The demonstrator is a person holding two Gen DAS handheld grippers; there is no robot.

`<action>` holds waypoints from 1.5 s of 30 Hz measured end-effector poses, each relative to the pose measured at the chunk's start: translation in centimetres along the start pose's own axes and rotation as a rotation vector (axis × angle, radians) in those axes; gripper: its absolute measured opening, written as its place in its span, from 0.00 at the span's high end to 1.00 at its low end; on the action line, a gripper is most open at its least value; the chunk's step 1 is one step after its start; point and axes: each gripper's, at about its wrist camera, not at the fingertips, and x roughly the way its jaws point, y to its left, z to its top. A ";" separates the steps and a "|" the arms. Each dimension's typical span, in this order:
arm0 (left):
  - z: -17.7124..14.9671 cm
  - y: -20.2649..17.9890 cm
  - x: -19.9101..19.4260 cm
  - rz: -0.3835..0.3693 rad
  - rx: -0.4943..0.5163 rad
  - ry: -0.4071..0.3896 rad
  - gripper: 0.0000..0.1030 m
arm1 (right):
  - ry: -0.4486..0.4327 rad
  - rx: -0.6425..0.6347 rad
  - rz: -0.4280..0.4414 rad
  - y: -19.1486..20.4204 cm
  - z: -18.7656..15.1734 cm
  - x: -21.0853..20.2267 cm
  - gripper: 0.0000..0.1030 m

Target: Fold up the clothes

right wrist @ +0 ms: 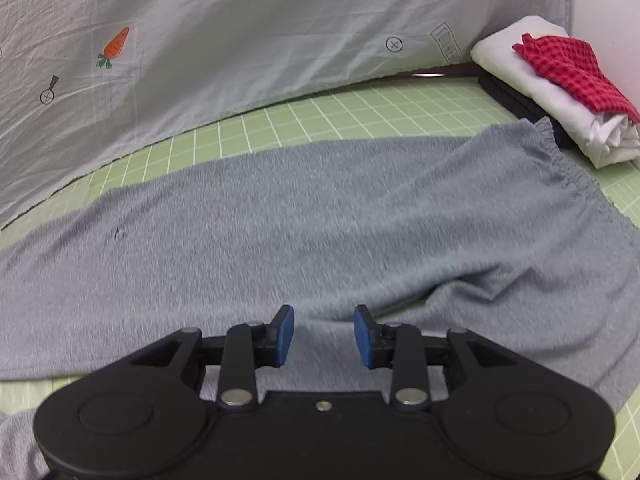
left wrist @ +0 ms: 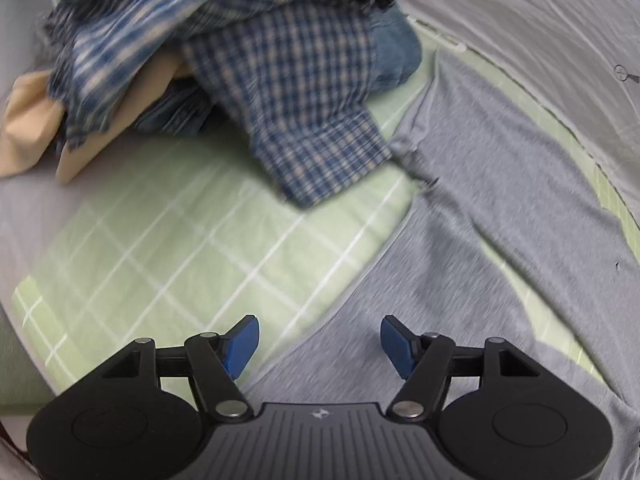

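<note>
Grey sweatpants lie flat on the green gridded worktop, gathered waistband at right. Left tool: released, nothing between its pads. Right tool: released above grey cloth. Backdrop sheet lettering is unreadable.

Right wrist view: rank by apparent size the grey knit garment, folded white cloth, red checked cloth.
1. Grey knit garment, spread across the green grid mat, by far the largest.
2. Folded white cloth.
3. Red checked cloth, lying on the white one.
Both small ones sit farther from the camera, so true sizes are unsure.
</note>
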 end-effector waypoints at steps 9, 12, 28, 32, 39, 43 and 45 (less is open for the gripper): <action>-2.9 2.1 -0.9 -0.033 -0.034 -0.025 0.34 | 0.031 -0.014 0.046 0.5 -2.3 -0.9 0.65; -3.3 0.8 -1.0 0.027 0.050 -0.064 0.65 | 0.030 -0.039 0.051 0.7 -3.1 -1.6 0.65; -3.8 6.4 -4.4 0.123 -0.064 -0.173 0.89 | 0.056 -0.042 0.056 -1.1 -5.7 -3.0 0.65; -3.8 4.4 -5.1 0.130 0.028 -0.212 0.65 | 0.061 -0.053 0.054 -1.0 -5.5 -3.0 0.64; -1.1 -0.4 -4.6 0.069 0.183 -0.268 0.42 | 0.070 -0.069 0.013 -0.8 -5.5 -2.6 0.39; 1.2 -3.1 -2.4 0.044 0.245 -0.248 0.35 | 0.076 -0.036 -0.034 -1.3 -5.2 -2.1 0.20; 2.3 -4.4 -1.3 0.034 0.255 -0.234 0.35 | 0.077 -0.021 -0.061 -1.4 -4.9 -1.8 0.19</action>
